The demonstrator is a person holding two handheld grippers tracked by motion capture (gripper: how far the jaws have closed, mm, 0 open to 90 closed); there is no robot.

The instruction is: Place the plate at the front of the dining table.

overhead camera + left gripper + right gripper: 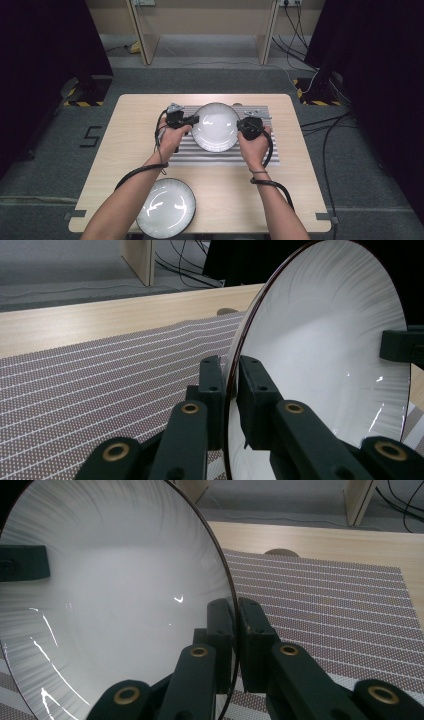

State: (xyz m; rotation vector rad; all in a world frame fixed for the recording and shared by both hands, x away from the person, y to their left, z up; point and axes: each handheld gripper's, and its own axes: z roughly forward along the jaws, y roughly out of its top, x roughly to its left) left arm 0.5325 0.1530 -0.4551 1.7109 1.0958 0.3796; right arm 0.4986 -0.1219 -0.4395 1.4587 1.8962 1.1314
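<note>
A white plate [216,127] with a dark rim is held over the striped placemat [190,152] at the middle of the table. My left gripper [194,120] is shut on the plate's left rim, and my right gripper [240,125] is shut on its right rim. In the left gripper view the jaws pinch the rim of the plate [320,355], which stands tilted on edge above the placemat [100,385]. The right gripper view shows its jaws clamped on the rim of the plate [110,610], with the other gripper's jaw at the plate's far edge.
A second white plate [166,207] lies at the table's front edge, left of centre, beside the left forearm. Bare wooden table [295,180] surrounds the placemat. Cables trail from both grippers along the forearms. Beyond the table are wooden furniture legs and floor cables.
</note>
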